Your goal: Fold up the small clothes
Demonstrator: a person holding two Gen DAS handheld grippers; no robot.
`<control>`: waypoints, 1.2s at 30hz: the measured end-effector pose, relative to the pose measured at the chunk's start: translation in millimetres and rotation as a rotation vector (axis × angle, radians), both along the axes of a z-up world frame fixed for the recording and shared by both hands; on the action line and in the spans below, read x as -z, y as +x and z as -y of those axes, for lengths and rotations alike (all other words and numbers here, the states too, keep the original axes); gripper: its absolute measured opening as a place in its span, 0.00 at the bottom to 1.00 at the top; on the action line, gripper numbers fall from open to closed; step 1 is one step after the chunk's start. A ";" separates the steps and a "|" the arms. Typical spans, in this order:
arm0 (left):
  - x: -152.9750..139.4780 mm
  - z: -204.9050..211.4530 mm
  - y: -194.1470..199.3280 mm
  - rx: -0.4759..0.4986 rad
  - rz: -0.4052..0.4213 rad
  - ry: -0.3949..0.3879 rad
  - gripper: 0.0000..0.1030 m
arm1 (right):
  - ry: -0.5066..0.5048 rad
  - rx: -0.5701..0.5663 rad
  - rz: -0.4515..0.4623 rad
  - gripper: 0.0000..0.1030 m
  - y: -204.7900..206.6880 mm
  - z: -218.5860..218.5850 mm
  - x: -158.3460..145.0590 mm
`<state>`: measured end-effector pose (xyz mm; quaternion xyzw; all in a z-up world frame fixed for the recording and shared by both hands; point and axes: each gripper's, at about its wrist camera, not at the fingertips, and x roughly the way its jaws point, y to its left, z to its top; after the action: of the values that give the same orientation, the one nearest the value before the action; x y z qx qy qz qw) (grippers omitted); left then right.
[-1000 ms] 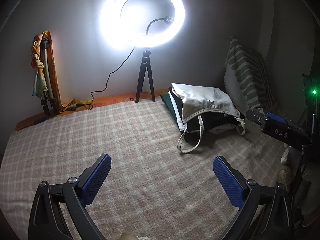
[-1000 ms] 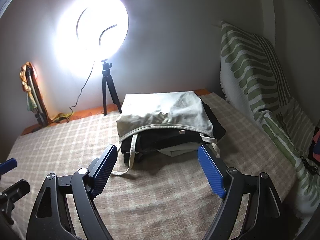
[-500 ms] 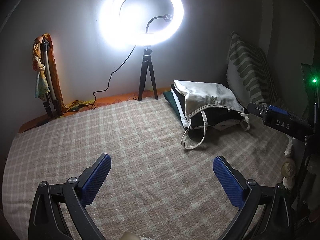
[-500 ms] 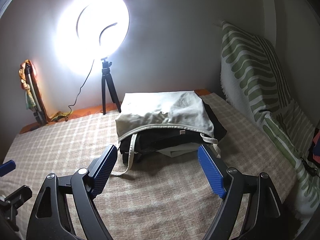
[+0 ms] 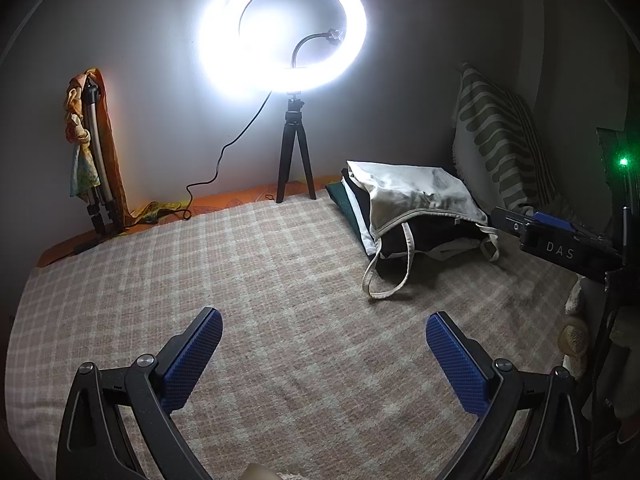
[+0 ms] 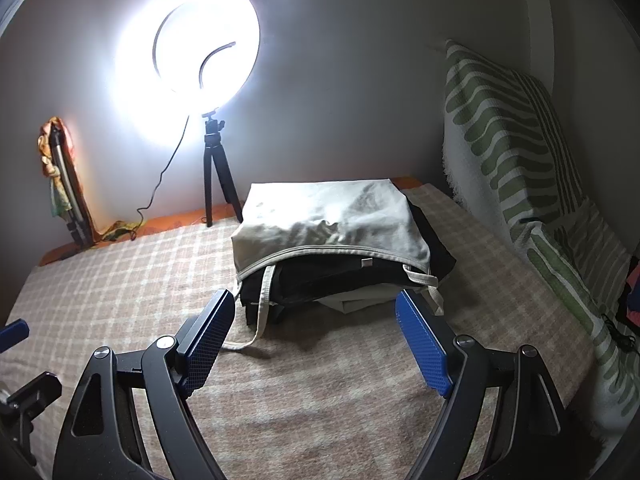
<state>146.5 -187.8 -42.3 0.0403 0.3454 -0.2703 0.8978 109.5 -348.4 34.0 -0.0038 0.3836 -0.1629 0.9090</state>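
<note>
Crept a little closer to the pile of clothes (image 6: 340, 252) than a second ago, both claws. Left gripper (image 5: 324, 344) spread wide, pinching nothing, up over bare checked blanket (image 5: 200, 272). Right gripper (image 6: 316, 332) spread wide too, empty, pointed right at the pile and just short of it.

Pile sitting near the back of the bed, beside the striped pillow (image 6: 512, 136) and close to the ring light (image 5: 284, 28) on its little tripod. On top, a pale top with straps (image 6: 328, 216), one strap (image 6: 262, 312) flopped down onto the blanket. Under it, dark clothes and something white, all flat and stacked.

Could be a stack waiting for folding, or one all folded up. Hard to tell which.

If folding the pale top: best to pinch only its edge, not the dark layers under it, and mind the loose strap.
</note>
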 end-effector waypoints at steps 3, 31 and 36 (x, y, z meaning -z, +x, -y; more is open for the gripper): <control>0.2 -0.6 0.2 -0.001 0.002 0.002 1.00 | 0.001 -0.001 -0.001 0.80 0.5 -0.7 0.8; 0.4 -5.4 0.8 -0.026 -0.006 -0.007 1.00 | 0.006 -0.020 -0.015 0.80 5.8 -1.3 6.2; -0.7 -4.6 -0.9 -0.019 0.009 -0.012 1.00 | 0.007 -0.021 -0.015 0.80 5.9 -1.7 6.3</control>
<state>145.6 -183.2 -41.6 0.0330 0.3402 -0.2637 0.9020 115.4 -346.7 27.7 -0.0061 0.3911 -0.1520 0.9077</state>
